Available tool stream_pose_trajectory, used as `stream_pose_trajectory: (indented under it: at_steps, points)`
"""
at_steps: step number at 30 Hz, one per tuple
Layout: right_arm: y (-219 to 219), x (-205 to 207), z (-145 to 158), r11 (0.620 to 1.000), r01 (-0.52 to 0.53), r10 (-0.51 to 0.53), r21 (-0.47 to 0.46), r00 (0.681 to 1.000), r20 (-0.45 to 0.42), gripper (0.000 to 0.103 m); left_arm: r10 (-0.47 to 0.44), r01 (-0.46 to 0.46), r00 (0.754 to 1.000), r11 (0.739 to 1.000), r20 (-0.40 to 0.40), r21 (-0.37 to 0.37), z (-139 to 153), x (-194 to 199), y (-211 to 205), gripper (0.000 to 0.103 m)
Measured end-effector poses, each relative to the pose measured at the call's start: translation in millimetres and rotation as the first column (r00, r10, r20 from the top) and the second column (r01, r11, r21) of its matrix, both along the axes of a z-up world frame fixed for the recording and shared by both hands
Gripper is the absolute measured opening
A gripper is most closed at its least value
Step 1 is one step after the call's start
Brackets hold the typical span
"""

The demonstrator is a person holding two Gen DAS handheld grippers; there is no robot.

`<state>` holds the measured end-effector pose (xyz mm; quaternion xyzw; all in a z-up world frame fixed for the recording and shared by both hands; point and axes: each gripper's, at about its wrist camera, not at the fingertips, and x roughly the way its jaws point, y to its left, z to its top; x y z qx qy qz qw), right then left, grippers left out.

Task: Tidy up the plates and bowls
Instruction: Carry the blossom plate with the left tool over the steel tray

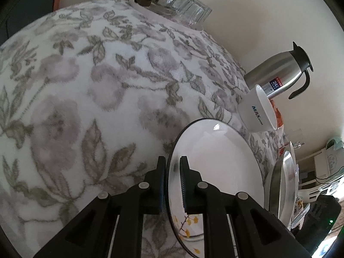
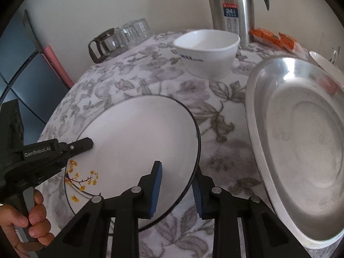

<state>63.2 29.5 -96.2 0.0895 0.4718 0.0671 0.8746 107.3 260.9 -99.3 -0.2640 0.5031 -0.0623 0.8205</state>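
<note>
A white plate [image 1: 215,161] with a dark rim and yellow blossoms lies on the floral tablecloth [image 1: 86,86]. My left gripper [image 1: 173,167] is shut on its rim, one pad on each face. In the right wrist view the plate [image 2: 139,133] fills the middle, and the left gripper [image 2: 86,144] bites its left edge, held by a hand [image 2: 32,221]. My right gripper [image 2: 177,168] straddles the plate's near-right rim, one finger over the plate and one under. A gap shows beside the upper pad, so the jaws stand open.
A large metal dish [image 2: 301,150] lies right of the plate, close to the right gripper. Behind stand a white bowl [image 2: 206,53], a steel thermos jug [image 2: 232,10], upturned glass cups [image 2: 124,36] and orange packets [image 2: 273,36]. The table edge curves away at the left.
</note>
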Motion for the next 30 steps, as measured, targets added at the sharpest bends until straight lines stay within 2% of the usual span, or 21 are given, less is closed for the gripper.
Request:
stream_pose_trajectory:
  at_steps: [11,17,30]
  points:
    - [-2.3,-8.4,19.9,0.999,-0.003,0.002,0.032,1.0,0.03,0.029,0.007,-0.008,0.999,1.0,0.049,0.021,28.0,-11.9,-0.3,0.012]
    - [-12.8,-14.7,44.0,0.997,0.016,-0.021,0.074,0.997,0.069,0.029,-0.01,0.006,0.993,0.999,0.116,0.04,63.6,-17.0,-9.2,0.012]
    - [-76.7,-39.6,110.6,0.982,0.13,-0.154,0.138,0.971,0.182,0.029,-0.113,0.099,0.963,0.993,0.243,0.069,143.0,-16.9,-80.3,0.012]
